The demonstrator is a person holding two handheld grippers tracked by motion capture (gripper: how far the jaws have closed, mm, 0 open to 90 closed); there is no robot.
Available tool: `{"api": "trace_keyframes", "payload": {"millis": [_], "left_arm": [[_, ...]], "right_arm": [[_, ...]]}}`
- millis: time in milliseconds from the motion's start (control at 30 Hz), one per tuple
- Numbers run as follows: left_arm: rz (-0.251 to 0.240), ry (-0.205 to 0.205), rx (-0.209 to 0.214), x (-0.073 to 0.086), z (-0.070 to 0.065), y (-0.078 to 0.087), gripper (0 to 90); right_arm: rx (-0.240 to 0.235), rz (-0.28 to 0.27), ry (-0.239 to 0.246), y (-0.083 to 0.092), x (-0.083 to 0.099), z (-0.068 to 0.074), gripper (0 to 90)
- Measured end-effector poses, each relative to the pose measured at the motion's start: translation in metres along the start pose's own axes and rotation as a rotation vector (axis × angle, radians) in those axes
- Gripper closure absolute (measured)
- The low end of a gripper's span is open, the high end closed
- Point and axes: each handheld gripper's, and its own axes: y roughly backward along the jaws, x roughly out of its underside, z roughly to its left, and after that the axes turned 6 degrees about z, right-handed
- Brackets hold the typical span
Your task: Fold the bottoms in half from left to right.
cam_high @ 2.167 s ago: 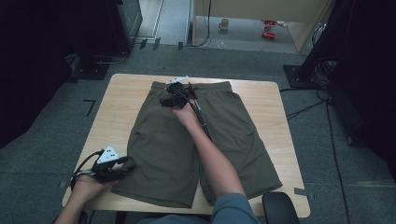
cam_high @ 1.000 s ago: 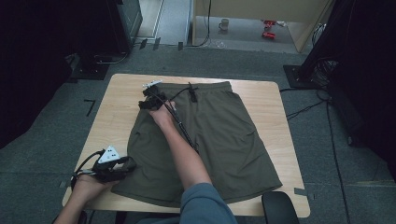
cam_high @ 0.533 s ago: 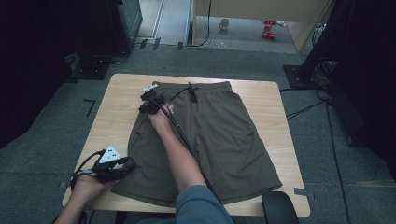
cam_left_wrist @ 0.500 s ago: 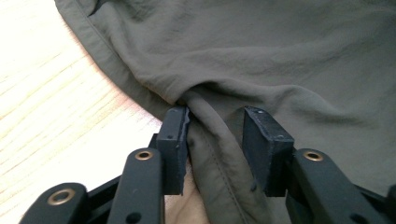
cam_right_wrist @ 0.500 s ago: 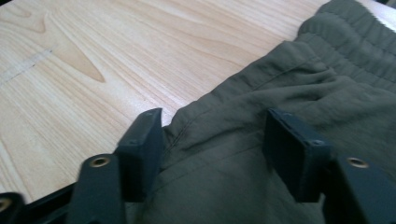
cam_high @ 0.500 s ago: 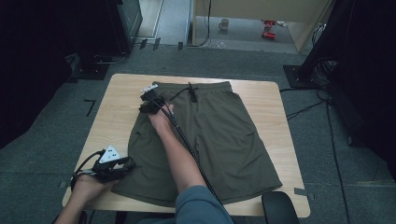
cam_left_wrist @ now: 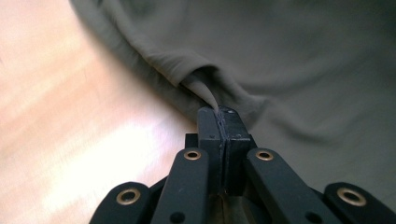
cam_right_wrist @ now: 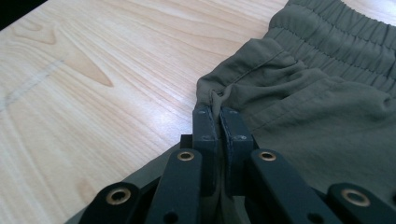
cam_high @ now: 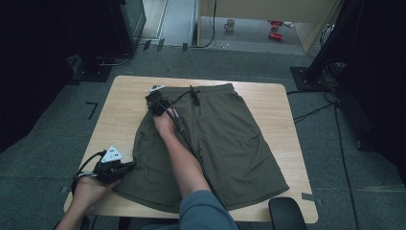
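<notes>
Olive-green shorts (cam_high: 220, 139) lie flat on the wooden table (cam_high: 268, 103), waistband at the far side. My left gripper (cam_high: 129, 166) is at the near-left leg hem. Its jaws have just been closing and now stand shut on a pinched fold of the shorts' fabric (cam_left_wrist: 205, 86), seen in front of the left gripper (cam_left_wrist: 219, 112). My right gripper (cam_high: 152, 98) is at the waistband's far-left corner. Its jaws have also just been closing, and the right gripper (cam_right_wrist: 219, 109) is shut on the shorts' edge (cam_right_wrist: 215, 95) below the elastic band.
Bare wood (cam_right_wrist: 93, 70) lies left of the shorts. A black round seat (cam_high: 287, 213) sits at the table's near edge. Cables (cam_high: 311, 112) run over the floor at the right. Dark equipment (cam_high: 129, 24) stands beyond the far-left corner.
My right hand has moved left along the waistband from its middle to the far-left corner and stopped there. The left hand has stayed at the leg hem.
</notes>
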Motion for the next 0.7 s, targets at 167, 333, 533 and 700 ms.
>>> {"api": "trace_keyframes", "payload": {"millis": [167, 333, 533, 700], "left_arm": [[-0.111, 0.036, 0.065, -0.011, -0.004, 0.016, 90.0], [-0.141, 0.005, 0.102, -0.027, -0.015, 0.024, 90.0], [-0.131, -0.051, 0.165, -0.054, -0.035, 0.024, 90.0], [-0.131, -0.121, 0.207, -0.081, -0.054, 0.023, 90.0]], "right_arm": [[-0.065, -0.016, -0.035, 0.015, -0.007, -0.009, 87.4], [-0.097, -0.039, -0.027, 0.041, -0.015, -0.019, 87.6], [-0.112, -0.049, -0.004, 0.079, -0.019, -0.044, 87.6], [-0.125, -0.059, -0.014, 0.1, -0.015, -0.063, 87.6]]}}
